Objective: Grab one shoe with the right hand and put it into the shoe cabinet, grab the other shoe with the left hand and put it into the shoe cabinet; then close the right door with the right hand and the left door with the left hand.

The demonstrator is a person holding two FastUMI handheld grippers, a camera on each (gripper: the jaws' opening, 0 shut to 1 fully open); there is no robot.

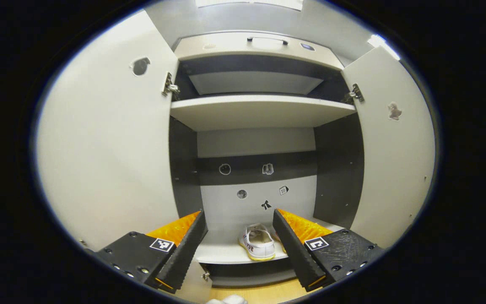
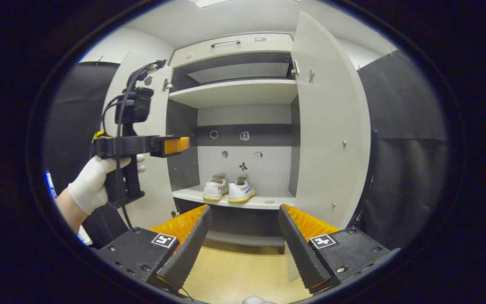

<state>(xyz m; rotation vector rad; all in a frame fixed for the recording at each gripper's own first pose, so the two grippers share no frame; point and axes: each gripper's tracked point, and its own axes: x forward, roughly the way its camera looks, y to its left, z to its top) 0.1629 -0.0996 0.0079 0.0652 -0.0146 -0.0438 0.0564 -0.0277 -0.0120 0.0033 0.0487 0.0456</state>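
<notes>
Open shoe cabinet (image 2: 243, 90), shoes (image 2: 229, 189) shelved, both grippers (image 2: 243, 236) spread, left gripper (image 2: 171, 145) raised level.

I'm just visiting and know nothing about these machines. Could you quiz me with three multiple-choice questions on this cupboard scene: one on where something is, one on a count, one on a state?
1. Where are the shoes?
A. On the top shelf
B. On the bottom shelf
C. On the floor

2. How many shoes are in the cabinet?
A. One
B. Two
C. Four

3. How do the doors stand?
A. Both open
B. Both closed
C. Left closed, right open

Answers:
1. B: in the right gripper view the pair sits side by side on the bottom shelf, toes towards the back wall.
2. B: two white shoes show there, touching or nearly so.
3. A: the left door and right door are both swung wide, and both claws, left and right, are open and hold nothing.
</notes>
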